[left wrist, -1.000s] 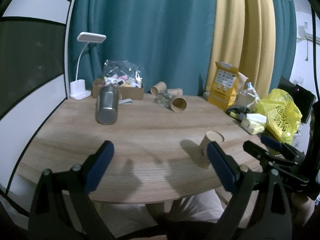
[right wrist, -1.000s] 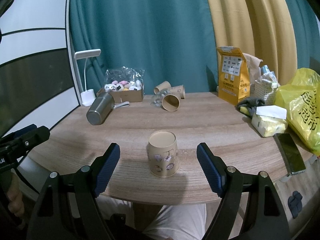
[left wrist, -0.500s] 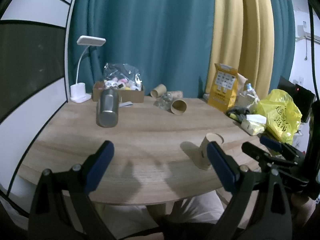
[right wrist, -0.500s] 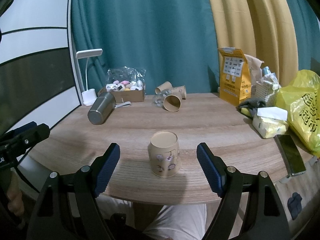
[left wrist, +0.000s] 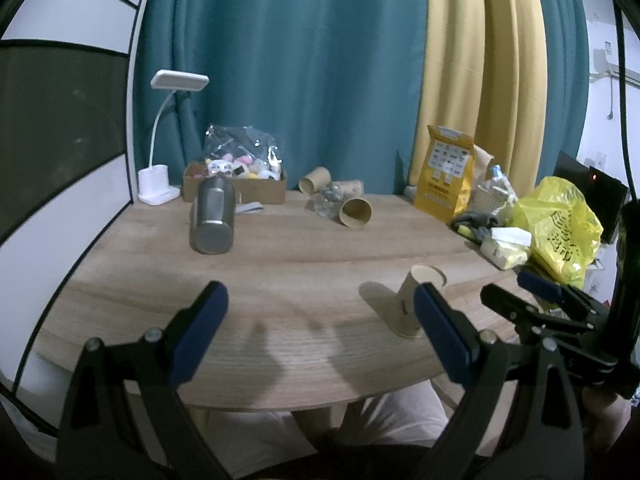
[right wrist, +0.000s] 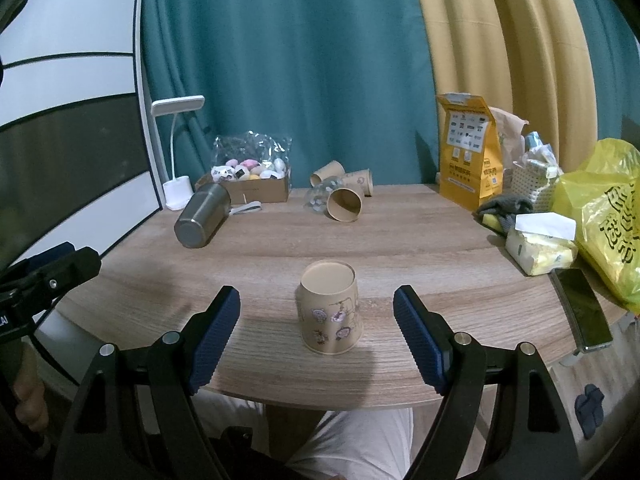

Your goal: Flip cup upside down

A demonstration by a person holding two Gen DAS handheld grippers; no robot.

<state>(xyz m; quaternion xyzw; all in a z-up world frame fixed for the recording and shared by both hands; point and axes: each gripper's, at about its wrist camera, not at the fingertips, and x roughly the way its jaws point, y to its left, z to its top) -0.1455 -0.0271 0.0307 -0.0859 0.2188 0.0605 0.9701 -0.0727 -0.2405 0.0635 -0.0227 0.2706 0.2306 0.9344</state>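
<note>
A tan paper cup point(right wrist: 329, 312) with cartoon prints stands upside down near the front edge of the round wooden table point(right wrist: 400, 240), its wide rim on the wood and its flat base up. It also shows in the left wrist view point(left wrist: 416, 300), partly behind my left finger. My right gripper point(right wrist: 317, 334) is open and empty, its fingers either side of the cup but short of it, not touching. My left gripper point(left wrist: 320, 330) is open and empty over the front edge, left of the cup.
A steel tumbler point(right wrist: 202, 220) lies on its side at the back left. Several paper cups point(right wrist: 345, 204) lie at the back centre. A cardboard box point(right wrist: 248, 188), white lamp point(right wrist: 178, 152), orange bag point(right wrist: 470, 156), tissue pack point(right wrist: 540, 246), phone point(right wrist: 582, 308) and yellow bag point(right wrist: 612, 220) line the edges.
Both grippers have drawn back and risen slightly from the table. The cup stays upside down in place.
</note>
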